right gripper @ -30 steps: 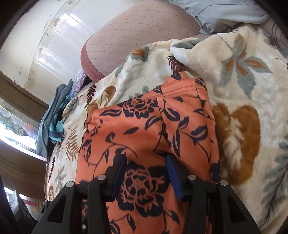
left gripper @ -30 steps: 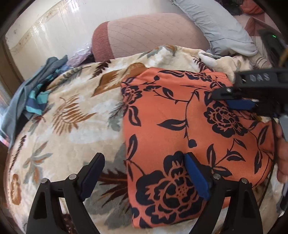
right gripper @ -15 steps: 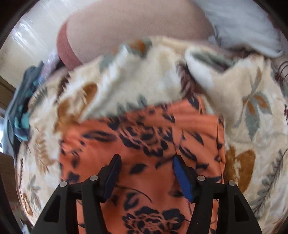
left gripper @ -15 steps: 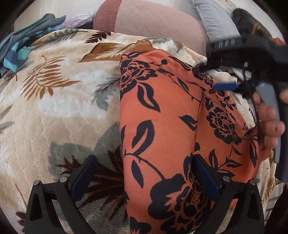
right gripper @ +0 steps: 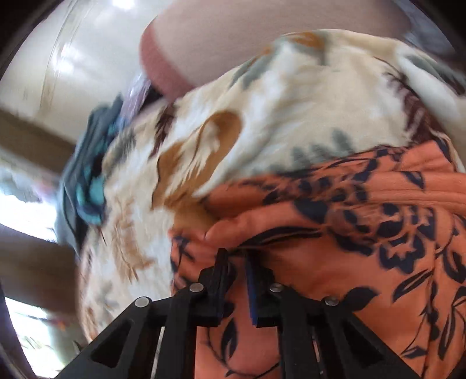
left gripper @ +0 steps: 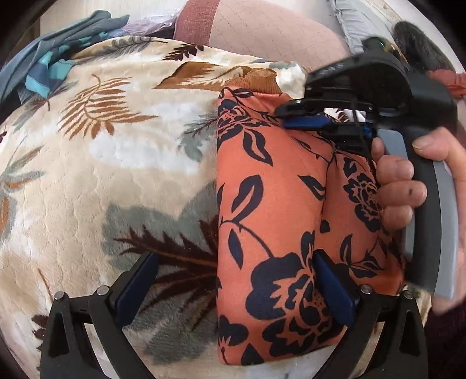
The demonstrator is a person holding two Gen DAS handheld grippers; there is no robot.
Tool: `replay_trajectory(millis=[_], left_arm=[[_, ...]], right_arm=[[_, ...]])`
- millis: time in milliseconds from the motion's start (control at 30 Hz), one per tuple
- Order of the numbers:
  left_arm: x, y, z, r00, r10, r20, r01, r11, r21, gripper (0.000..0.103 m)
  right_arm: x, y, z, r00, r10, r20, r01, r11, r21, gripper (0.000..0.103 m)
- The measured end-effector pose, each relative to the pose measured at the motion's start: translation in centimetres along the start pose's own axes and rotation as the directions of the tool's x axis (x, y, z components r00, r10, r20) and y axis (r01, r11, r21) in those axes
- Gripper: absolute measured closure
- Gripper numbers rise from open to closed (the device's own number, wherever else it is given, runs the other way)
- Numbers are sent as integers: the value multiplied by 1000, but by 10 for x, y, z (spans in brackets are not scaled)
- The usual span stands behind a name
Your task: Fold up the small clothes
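- An orange flower-print garment [left gripper: 271, 210], already doubled over into a narrow strip, lies on a bed covered by a cream leaf-pattern blanket [left gripper: 122, 163].
- The right gripper [right gripper: 237, 280] has its jaws clenched on a pinch of the garment's far edge; in the right wrist view the cloth bunches up into a ridge just ahead of the pads, which suggests the edge is being gathered for another fold.
- The left wrist view shows the same tool from the side, a person's hand [left gripper: 407, 192] wrapped round its handle, its tip [left gripper: 305, 121] meeting the cloth near the far end.
- The left gripper [left gripper: 233, 288] hangs with jaws released and spread wide, straddling the garment's left edge at the near end: one finger over bare blanket, the other over the print. It grips nothing; judged from its place, it is poised to pin or take the near end while the far end is brought over.
- The fold looks partly done: the strip is neat along its left edge, with a lengthwise crease toward the right.
- Beyond the garment, a pinkish quilted cushion [left gripper: 262, 32] lies at the far side of the bed, and a heap of blue and teal clothes [left gripper: 55, 67] sits at the far left.
- A grey pillow [left gripper: 349, 20] shows at the far right; pale walls lie behind.
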State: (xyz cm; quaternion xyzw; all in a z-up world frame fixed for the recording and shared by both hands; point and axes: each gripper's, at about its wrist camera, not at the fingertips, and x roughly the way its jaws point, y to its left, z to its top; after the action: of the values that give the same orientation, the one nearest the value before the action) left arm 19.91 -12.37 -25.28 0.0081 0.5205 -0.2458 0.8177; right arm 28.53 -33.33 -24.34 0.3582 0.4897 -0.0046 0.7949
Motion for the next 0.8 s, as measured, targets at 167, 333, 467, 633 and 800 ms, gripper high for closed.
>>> replay_trajectory(millis=[167, 333, 467, 633, 800], left_arm=[[-20, -7, 4, 997, 31, 64, -39, 990, 135, 0], [-45, -7, 15, 959, 150, 242, -189, 971, 149, 0], [-38, 4, 21, 948, 220, 229, -255, 957, 136, 0], [-27, -10, 10, 943, 254, 216, -294, 939, 178, 0], [-32, -8, 12, 947, 240, 214, -273, 951, 142, 0]], right_arm=[[-34, -9, -1, 999, -6, -35, 5, 999, -42, 86], [-107, -21, -30, 1000, -9, 28, 11, 995, -99, 86], [-138, -29, -76, 995, -94, 40, 98, 985, -144, 86], [-115, -67, -125, 969, -246, -19, 241, 959, -148, 86], [-140, -51, -112, 971, -234, 43, 238, 962, -137, 86]])
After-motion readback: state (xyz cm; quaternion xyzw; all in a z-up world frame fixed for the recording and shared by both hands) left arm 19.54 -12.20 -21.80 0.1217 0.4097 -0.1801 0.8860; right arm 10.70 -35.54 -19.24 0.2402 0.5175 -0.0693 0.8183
